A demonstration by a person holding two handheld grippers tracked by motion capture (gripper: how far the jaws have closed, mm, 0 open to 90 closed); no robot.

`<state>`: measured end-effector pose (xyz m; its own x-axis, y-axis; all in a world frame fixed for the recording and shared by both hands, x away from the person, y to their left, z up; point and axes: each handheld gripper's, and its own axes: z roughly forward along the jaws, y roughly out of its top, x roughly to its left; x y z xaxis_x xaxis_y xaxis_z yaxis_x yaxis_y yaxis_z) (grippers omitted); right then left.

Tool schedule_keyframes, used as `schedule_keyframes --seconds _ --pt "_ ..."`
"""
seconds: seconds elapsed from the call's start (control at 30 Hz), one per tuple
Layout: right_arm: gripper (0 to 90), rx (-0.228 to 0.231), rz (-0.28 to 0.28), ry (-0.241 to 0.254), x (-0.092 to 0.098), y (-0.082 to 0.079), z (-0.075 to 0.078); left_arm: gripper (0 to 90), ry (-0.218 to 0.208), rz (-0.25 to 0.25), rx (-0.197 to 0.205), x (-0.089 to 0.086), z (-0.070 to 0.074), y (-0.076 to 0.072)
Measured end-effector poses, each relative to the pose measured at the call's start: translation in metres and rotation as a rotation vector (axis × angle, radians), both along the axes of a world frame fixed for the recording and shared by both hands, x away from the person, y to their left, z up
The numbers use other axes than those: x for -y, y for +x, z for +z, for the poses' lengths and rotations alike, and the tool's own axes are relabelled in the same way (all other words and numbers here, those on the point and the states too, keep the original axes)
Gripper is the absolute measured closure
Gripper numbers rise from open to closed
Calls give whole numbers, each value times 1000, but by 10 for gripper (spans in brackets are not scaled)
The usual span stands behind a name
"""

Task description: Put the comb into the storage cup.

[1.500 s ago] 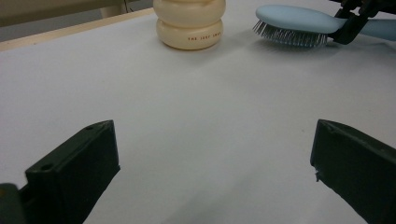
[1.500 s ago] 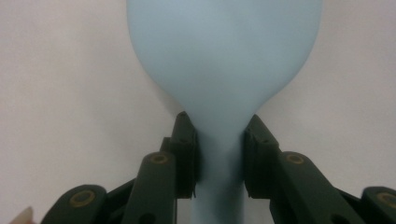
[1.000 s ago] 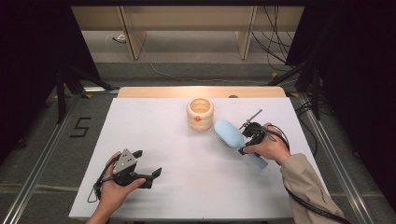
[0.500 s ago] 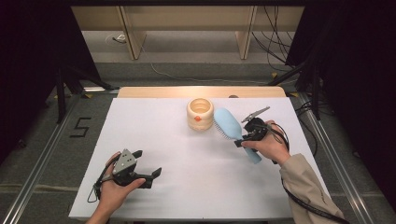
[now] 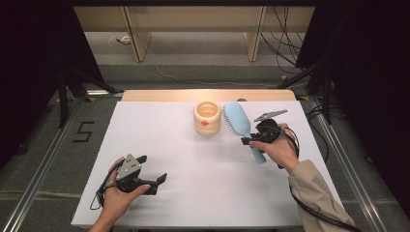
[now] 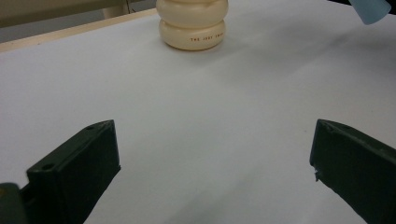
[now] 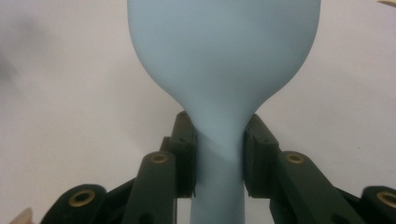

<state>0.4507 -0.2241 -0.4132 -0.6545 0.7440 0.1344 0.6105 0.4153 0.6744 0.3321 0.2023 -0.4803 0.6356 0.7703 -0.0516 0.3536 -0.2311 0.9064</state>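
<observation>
Covering most of the counter is a white sheet. Cream ribbed jar stands upright near the far edge, centre. Light-blue hairbrush lies just right of it, neck clenched in the right tongs. Left tongs rest released at the near left, well apart from both.

Left gripper view: cream jar cut at top edge, its small print unreadable. Right gripper view: blue hairbrush head cropped at top, handle bottom hidden behind right claw.
</observation>
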Motion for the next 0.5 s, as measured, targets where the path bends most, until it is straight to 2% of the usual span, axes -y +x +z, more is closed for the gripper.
schedule_keyframes --seconds 0.37,0.5 --pt "702 40 -34 48 0 -2 2 10 2 -1 1 1 0 0" --pt "702 61 -50 82 -2 -3 2 12 -1 -2 0 1 0 0"
